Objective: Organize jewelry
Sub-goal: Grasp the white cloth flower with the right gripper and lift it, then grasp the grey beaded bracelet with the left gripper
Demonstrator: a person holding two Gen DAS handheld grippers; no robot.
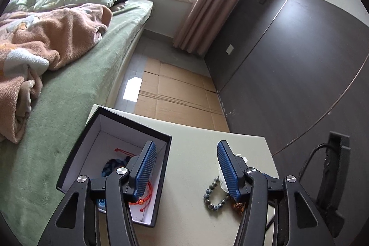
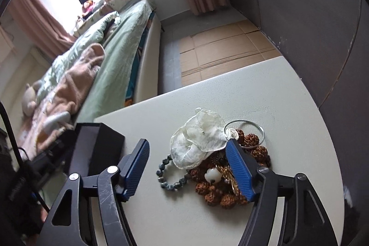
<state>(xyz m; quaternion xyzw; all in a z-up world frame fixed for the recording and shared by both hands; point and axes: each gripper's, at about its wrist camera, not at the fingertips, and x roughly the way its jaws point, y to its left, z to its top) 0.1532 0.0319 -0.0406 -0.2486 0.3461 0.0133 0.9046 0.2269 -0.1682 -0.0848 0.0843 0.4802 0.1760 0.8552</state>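
Jewelry heap and open box on a pale table, both grippers held above.

The right gripper [image 2: 185,165] is held with jaws spread over the grey bead bracelet [image 2: 171,176], nothing pinched; the brown bead strand [image 2: 257,151] is seen at 3 o'clock of it. The left gripper [image 1: 185,167] is also spread and empty, over the table [image 1: 191,153]. At its 9 o'clock the black box [image 1: 76,153] is seen, a red cord [image 1: 143,200] lying inside. Farther, at 11 o'clock, a bed [image 1: 92,66] is seen.
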